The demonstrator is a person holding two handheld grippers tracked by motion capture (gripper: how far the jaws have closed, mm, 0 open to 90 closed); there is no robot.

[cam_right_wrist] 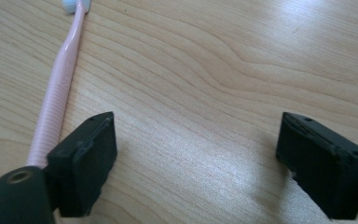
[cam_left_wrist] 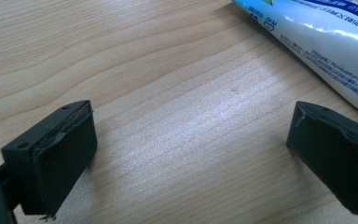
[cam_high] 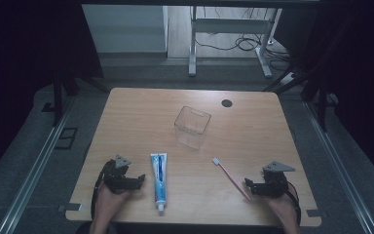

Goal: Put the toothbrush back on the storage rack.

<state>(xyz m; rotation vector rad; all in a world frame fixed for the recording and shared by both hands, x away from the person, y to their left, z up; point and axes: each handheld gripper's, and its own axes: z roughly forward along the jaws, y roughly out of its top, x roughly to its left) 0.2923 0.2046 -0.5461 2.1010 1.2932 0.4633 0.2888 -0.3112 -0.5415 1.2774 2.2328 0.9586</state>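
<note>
High view sets the toothpaste tube [cam_high: 159, 181] at six o'clock on the wooden table [cam_high: 253, 126], just beside the left gripper [cam_high: 141, 181] — jaws spread, empty. The toothbrush [cam_high: 230, 176] lies at four o'clock by the right gripper [cam_high: 246, 185], also spread. A clear box [cam_high: 192, 126] stands mid-table; bare wood surrounds it.

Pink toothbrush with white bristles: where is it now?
High view: pink toothbrush lies on the wooden table, right of centre, beside the right gripper, near the clear plastic box.
</note>
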